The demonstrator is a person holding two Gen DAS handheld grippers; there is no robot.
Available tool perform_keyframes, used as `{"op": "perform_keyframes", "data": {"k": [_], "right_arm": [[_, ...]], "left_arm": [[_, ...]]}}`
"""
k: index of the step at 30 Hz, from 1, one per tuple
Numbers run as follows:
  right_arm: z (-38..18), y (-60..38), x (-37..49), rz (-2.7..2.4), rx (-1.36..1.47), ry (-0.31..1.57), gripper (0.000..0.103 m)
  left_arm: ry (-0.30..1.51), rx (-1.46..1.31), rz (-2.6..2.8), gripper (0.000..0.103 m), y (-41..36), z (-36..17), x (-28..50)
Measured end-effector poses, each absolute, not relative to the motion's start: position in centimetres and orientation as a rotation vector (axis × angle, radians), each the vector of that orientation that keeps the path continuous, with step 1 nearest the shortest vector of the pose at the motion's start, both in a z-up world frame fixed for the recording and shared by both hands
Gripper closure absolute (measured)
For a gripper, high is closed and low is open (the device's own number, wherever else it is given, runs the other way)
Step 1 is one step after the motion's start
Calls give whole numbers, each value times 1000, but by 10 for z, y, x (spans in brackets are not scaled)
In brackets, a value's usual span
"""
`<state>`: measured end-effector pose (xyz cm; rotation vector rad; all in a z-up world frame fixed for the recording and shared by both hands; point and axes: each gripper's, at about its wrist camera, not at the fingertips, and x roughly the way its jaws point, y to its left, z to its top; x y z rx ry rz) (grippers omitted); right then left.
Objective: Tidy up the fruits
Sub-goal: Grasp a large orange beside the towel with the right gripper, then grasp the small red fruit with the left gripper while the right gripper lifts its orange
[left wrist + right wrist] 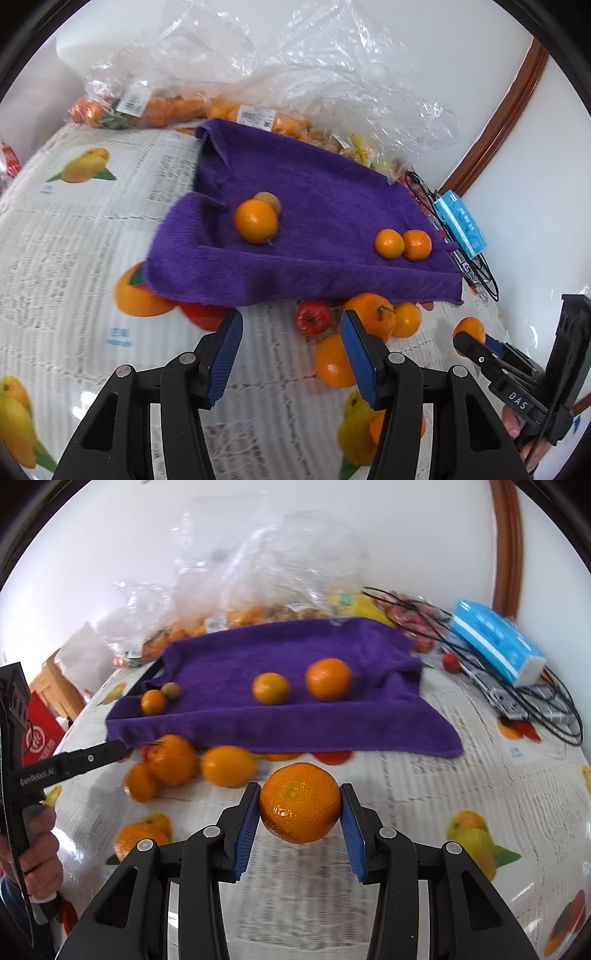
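In the left wrist view, the left gripper (291, 338) fills the bottom of the frame, its blue-padded fingers spread wide with nothing between them, above the fruit-printed tablecloth (74, 229). A purple towel (314, 192) lies across the centre. On it sit four fruits: a large orange (255, 220) touching a small brownish fruit (269, 201) behind it, and to the right two small oranges (402, 243) touching each other. Below the towel's front edge lie a small red fruit (313, 316) and three loose oranges (391, 317) in a cluster. At lower right, the right gripper (471, 334) holds one mandarin (470, 328). Clear plastic bags (295, 62) of fruit fill the top.

In the right wrist view, the right gripper (299, 803) clamps the mandarin (299, 802) at centre bottom, both pads against its sides. The same four fruits rest on the towel (280, 720). The left gripper's finger (92, 757) enters at the left edge.
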<state>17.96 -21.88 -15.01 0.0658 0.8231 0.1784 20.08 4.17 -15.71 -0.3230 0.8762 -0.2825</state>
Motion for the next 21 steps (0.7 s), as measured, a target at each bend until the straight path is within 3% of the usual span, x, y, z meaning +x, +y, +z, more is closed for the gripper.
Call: {"op": "perform_keyframes", "data": {"k": [3, 6, 14, 21], "right_arm": [[-155, -230, 182, 172, 83, 829, 61], [-157, -237, 184, 170, 90, 827, 61], [-160, -238, 194, 195, 85, 819, 61], [-159, -237, 199, 207, 97, 808, 61]], "left_arm": [[906, -303, -265, 53, 33, -161, 210], [940, -277, -264, 63, 23, -166, 217], [947, -185, -248, 79, 4, -166, 225], [945, -158, -182, 79, 24, -165, 220]]}}
